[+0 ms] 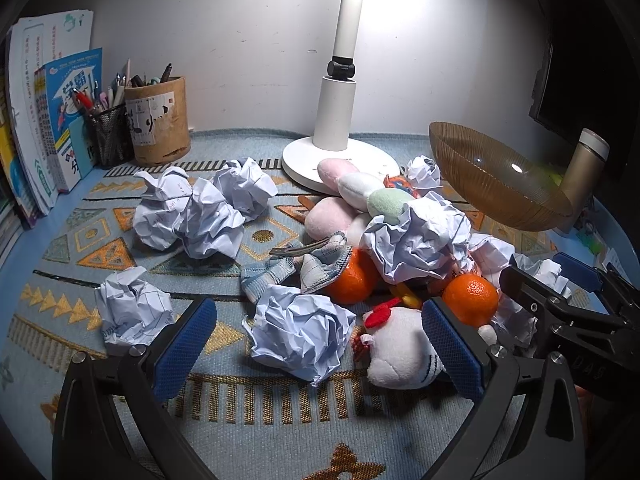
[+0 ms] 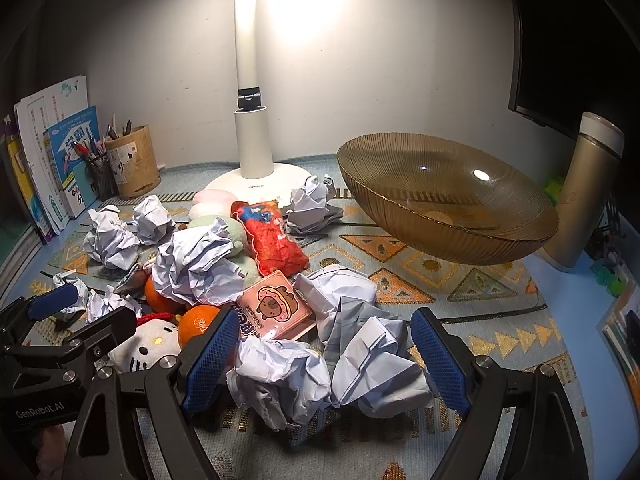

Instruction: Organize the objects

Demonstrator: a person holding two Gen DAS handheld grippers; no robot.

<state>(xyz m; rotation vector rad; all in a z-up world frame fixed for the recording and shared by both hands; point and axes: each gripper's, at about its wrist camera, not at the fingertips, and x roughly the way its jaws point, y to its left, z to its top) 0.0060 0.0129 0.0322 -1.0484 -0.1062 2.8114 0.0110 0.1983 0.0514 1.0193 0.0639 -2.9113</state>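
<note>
Your right gripper point(image 2: 320, 356) is wide open and empty around the crumpled paper point(image 2: 280, 376) at lower centre: light, springy, crushable, so pinch its bulky middle gently.

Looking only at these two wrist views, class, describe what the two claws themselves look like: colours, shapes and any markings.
Both claws are alike. The left claw and right claw each have two black angular plastic arms with round silver screws, ending in flat blue pads with a fine mesh texture. The left claw's body reads "GenRobot.AI" in pale lettering in the right wrist view. No cables or sleeves show.
</note>
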